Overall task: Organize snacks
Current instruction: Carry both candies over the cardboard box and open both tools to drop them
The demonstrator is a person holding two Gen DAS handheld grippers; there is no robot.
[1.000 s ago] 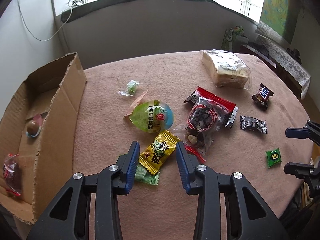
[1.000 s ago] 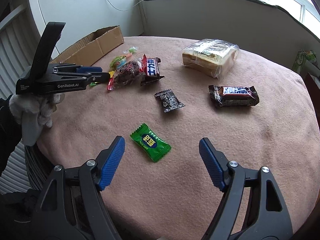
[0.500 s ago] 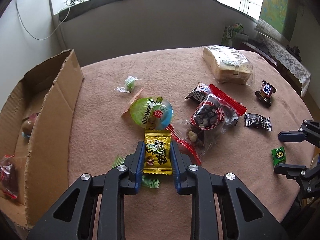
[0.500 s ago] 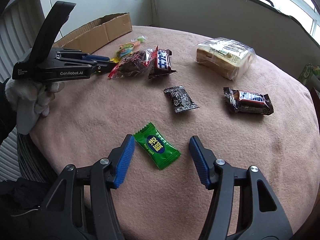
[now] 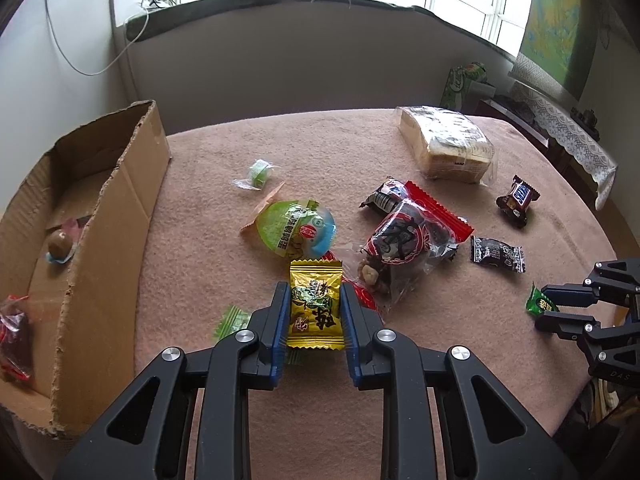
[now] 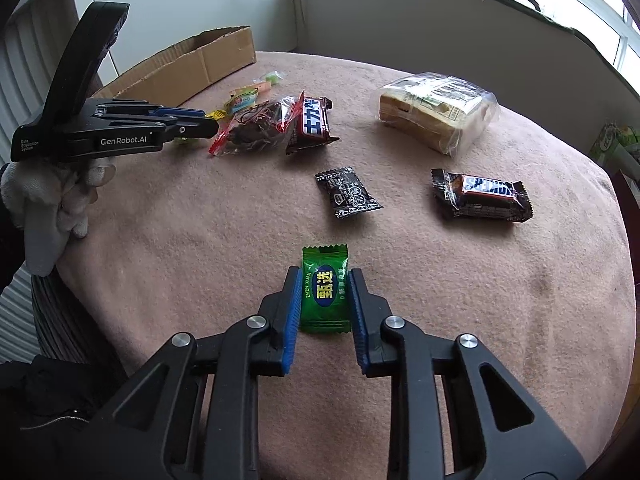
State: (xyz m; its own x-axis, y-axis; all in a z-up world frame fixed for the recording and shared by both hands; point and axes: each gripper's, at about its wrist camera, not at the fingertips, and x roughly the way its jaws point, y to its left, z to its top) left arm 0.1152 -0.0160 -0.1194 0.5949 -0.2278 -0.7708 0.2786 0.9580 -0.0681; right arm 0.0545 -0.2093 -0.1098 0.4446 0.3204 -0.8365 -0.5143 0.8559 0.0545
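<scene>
Closing on both sweets: your left gripper (image 5: 314, 312) is now pinching the yellow foil candy packet (image 5: 316, 305), your right gripper (image 6: 325, 300) the green wrapped candy (image 6: 326, 291); both seem ready for lifting.

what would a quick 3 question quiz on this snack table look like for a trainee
1. True or false: the left gripper is closed on the yellow candy packet.
2. Multiple choice: the right gripper grips which item? A) the Snickers bar B) the green candy C) the bagged bread
3. Fill in: the cardboard box sits on the ____ side of the table in the left wrist view.

Key
1. True; its pads press both side edges of the packet.
2. B
3. left
</scene>
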